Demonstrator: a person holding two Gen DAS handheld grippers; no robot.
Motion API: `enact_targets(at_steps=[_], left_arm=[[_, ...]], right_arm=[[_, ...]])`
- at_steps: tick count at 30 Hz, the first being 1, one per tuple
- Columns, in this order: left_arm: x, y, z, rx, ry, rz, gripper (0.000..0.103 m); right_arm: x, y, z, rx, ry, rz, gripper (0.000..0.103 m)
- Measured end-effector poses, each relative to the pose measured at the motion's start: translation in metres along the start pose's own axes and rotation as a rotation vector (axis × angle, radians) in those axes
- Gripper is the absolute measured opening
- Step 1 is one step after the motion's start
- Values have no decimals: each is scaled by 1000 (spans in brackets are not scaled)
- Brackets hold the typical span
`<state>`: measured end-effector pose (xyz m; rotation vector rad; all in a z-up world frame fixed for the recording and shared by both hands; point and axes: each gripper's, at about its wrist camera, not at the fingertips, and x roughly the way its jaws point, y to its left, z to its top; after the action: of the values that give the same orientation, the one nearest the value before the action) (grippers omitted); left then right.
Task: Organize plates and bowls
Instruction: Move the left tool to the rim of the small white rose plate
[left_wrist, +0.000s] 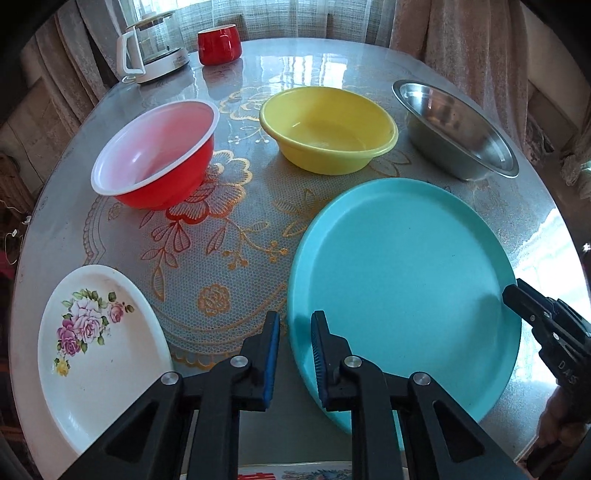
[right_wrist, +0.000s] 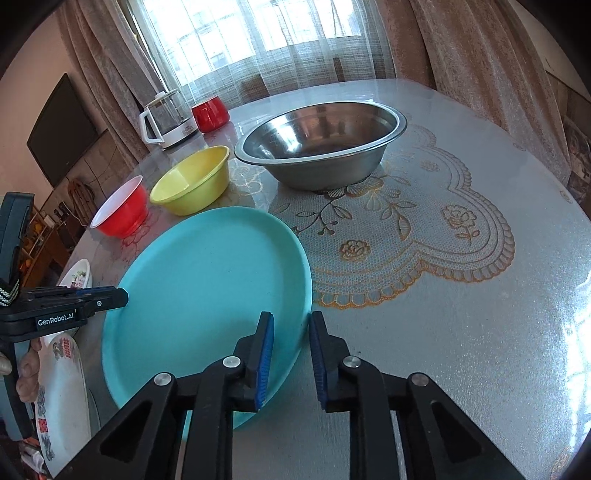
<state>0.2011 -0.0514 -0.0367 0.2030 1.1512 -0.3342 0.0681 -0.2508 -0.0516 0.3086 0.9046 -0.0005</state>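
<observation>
A large teal plate (left_wrist: 406, 277) (right_wrist: 207, 288) lies on the round table near its front edge. My left gripper (left_wrist: 295, 321) straddles the plate's left rim with its jaws narrow, one blue pad over the plate and the other outside it. On the opposite rim, my right gripper (right_wrist: 290, 321) pinches the same way. Each gripper also shows in the other's view, the left gripper (right_wrist: 123, 297) and the right gripper (left_wrist: 511, 291). Behind stand a red bowl (left_wrist: 155, 155), a yellow bowl (left_wrist: 328, 129) and a steel bowl (left_wrist: 454, 125). A white floral plate (left_wrist: 96, 350) lies at the left.
A glass kettle (left_wrist: 151, 48) and a red cup (left_wrist: 218, 38) stand at the table's far edge by the curtains. Another patterned plate (right_wrist: 62, 398) sits low at the left, beside a hand (right_wrist: 29, 369). The lace-patterned table (right_wrist: 461, 295) stretches bare to the right of the teal plate.
</observation>
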Motion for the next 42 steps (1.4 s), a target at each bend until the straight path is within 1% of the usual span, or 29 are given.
enact_targets(at_steps=[4, 9, 11, 13, 16, 18, 21, 24, 26, 28, 30, 31, 33, 36, 39, 41, 42], left_arm=[[-1, 10, 0, -4, -10, 27, 18], [-3, 16, -3, 9, -21, 10, 18], [-4, 14, -4, 32, -31, 22, 18], [-2, 15, -3, 52, -41, 32, 18], [0, 15, 0, 68, -44, 31, 18], [0, 15, 0, 75, -47, 25, 18], [1, 17, 0, 88, -41, 14, 18], [1, 14, 2, 130, -39, 27, 18], [1, 13, 4, 137, -28, 34, 18], [3, 11, 8, 128, -10, 41, 18], [4, 6, 11, 149, -9, 59, 18], [5, 4, 12, 167, -5, 69, 16], [6, -2, 13, 209, -17, 84, 14], [6, -3, 9, 220, -70, 87, 14], [5, -2, 0, 220, -117, 89, 14], [4, -4, -4, 210, -114, 106, 14], [3, -4, -5, 204, -114, 104, 14]], right_arm=[[9, 12, 5, -34, 2, 4, 20], [13, 22, 6, -93, -1, -10, 20], [14, 22, 8, -121, 16, 1, 22], [16, 21, 12, -155, 40, 24, 22], [19, 22, 16, -251, 78, 56, 22], [21, 22, 20, -327, 115, 93, 25], [26, 15, 32, -404, 191, 195, 27], [33, 9, 44, -454, 271, 297, 27], [38, 6, 51, -467, 327, 347, 27], [42, 5, 56, -446, 376, 372, 27], [46, 6, 61, -413, 417, 365, 27], [47, 9, 62, -406, 432, 353, 27], [46, 17, 59, -442, 433, 316, 27], [41, 24, 50, -492, 376, 279, 27], [34, 26, 37, -480, 297, 249, 26], [29, 34, 26, -499, 251, 194, 26], [27, 35, 23, -492, 242, 177, 27]])
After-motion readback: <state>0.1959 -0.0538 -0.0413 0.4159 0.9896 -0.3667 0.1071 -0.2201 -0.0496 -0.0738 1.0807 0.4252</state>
